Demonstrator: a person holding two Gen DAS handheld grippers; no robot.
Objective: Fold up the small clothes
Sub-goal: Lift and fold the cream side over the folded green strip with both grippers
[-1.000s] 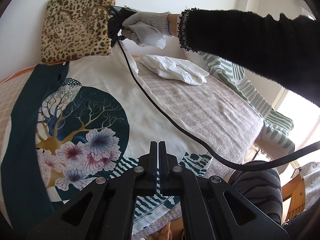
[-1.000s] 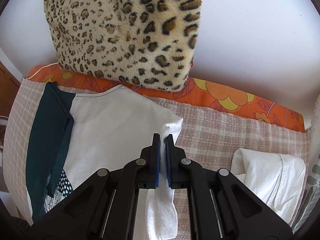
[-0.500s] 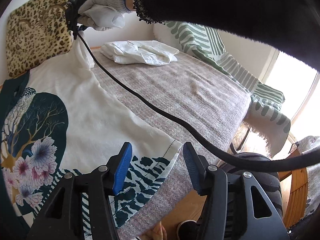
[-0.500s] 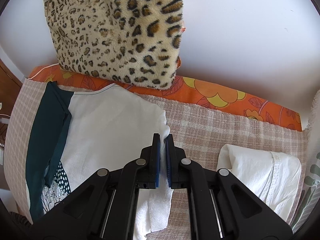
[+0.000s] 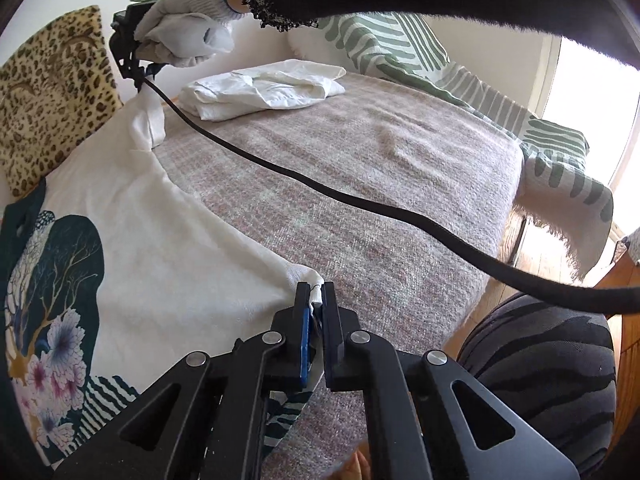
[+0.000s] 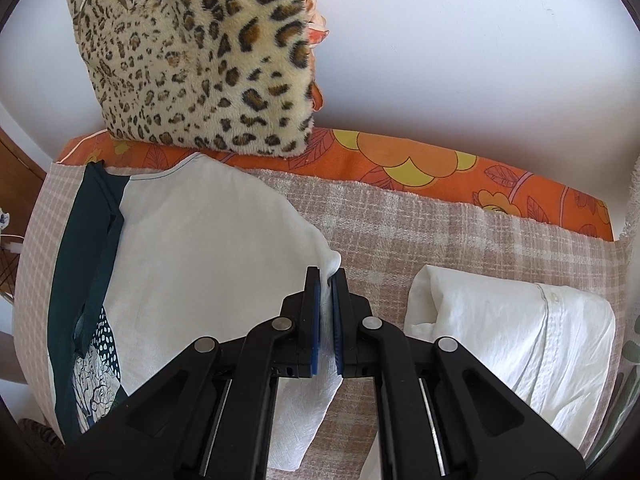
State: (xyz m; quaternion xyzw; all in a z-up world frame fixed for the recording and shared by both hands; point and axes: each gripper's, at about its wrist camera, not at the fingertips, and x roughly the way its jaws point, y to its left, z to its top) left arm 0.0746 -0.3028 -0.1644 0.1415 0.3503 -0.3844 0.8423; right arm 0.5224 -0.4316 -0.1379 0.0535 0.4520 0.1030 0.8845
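Left gripper (image 5: 316, 300) clamped the white shirt's (image 5: 168, 248) near corner; right gripper (image 6: 326, 280) pinched its far edge, fabric sandwiched between both pad pairs.

Two claws (image 5: 315, 300) (image 6: 327, 280), one printed shirt (image 5: 168, 248), one folded white garment (image 5: 260, 90), one leopard cushion (image 6: 192, 52).

Ahead of my tongs a leopard-print cushion (image 6: 200, 60) leans on the white wall (image 6: 480, 60), above an orange flowered pillow (image 6: 400, 168); a green-striped blanket (image 5: 552, 152) drapes far right.
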